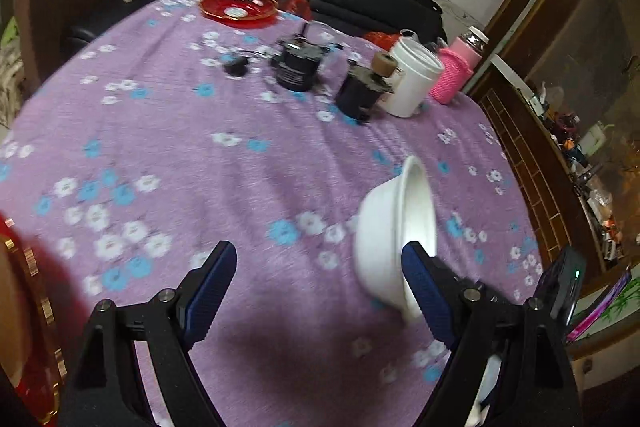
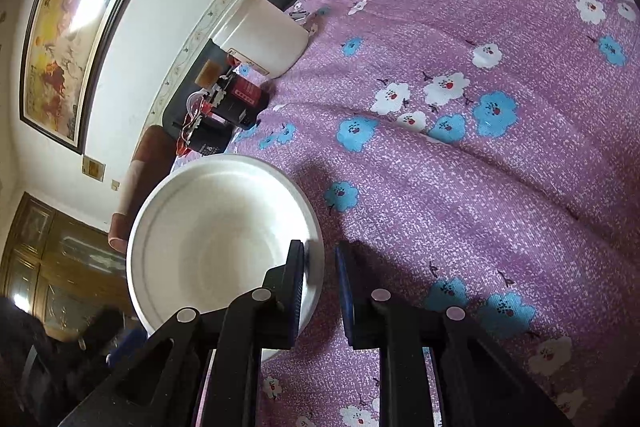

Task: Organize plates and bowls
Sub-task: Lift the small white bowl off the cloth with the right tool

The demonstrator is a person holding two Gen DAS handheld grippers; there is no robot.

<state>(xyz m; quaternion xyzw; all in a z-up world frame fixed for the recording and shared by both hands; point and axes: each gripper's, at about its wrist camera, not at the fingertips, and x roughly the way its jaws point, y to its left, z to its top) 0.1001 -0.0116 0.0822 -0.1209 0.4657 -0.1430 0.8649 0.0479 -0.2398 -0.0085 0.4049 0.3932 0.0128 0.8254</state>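
White bowl [image 2: 224, 239] rim sits clamped in right gripper [image 2: 320, 291]; left gripper [image 1: 316, 287] open.

A red gold-trimmed dish [image 1: 28, 327] is cut off by the left edge and blurred

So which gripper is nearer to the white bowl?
Right. The right gripper pinches the white bowl's rim, tilting it. The left gripper is open, with the bowl beside its right finger.
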